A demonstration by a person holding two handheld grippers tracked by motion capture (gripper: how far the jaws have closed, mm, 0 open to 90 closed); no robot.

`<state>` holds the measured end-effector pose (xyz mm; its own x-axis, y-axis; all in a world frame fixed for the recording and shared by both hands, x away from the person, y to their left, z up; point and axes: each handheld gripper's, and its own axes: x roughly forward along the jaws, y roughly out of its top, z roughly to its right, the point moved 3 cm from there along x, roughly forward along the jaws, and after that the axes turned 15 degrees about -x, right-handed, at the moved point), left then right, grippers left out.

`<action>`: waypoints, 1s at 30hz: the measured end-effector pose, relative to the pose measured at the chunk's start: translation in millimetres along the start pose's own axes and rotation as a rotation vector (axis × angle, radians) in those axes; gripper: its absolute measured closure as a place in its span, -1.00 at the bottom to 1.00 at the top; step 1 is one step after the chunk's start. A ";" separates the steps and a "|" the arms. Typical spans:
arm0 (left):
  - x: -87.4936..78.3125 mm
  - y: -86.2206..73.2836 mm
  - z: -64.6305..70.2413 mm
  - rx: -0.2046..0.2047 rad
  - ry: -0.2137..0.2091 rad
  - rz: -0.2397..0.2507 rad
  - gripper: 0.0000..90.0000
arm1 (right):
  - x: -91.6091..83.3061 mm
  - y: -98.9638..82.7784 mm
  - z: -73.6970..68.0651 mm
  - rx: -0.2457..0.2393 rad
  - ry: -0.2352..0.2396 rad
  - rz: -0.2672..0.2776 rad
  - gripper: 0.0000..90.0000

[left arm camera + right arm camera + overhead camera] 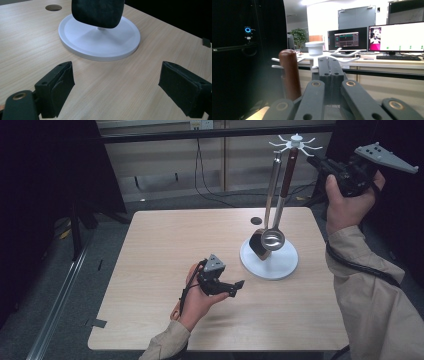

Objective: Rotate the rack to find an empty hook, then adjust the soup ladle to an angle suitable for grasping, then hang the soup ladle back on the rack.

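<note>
At lower centre, your left gripper (239,287) rested on the worktop (150,270), fingers spread and empty, aimed at the white stand (280,265). At upper right, your right gripper (316,161), fingers pressed together, sat nearer the upright brown-handled ladle (284,195) hanging just left of it.

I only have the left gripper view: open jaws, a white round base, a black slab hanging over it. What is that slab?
Observer: The head of a black steel-handled spatula hanging from a tall white hook stand.
Operator: Anything else hanging there?
Observer: A steel ladle with a brown wooden handle, beside it.
Operator: And the right gripper?
Observer: The right gripper is raised by the stand's top, jaws shut, empty, next to the ladle's handle end.
</note>
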<state>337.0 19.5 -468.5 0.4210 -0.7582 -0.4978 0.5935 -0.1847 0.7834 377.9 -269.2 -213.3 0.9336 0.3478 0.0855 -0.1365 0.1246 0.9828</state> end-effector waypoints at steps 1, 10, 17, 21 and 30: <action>0.1 0.1 0.0 0.001 0.000 0.001 -0.73 | 0.1 -0.2 -0.9 -0.001 0.007 -0.002 1.00; -0.3 0.6 0.1 0.009 0.002 -0.001 -0.73 | 0.7 -2.1 -9.1 -0.012 0.031 0.000 1.00; -0.6 1.0 0.5 0.008 0.004 -0.005 -0.73 | 3.1 -0.2 -16.2 -0.016 0.050 0.000 1.00; -1.0 0.7 -0.2 0.011 0.006 -0.004 -0.73 | 4.6 0.8 -19.2 -0.020 0.060 -0.001 1.00; -2.7 2.1 -0.5 0.009 0.012 0.001 -0.73 | 3.3 -2.0 -21.9 -0.006 0.083 0.005 1.00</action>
<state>337.5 21.4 -465.6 0.4303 -0.7509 -0.5011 0.5865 -0.1894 0.7875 374.0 -248.0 -218.6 0.9022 0.4246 0.0760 -0.1431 0.1285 0.9813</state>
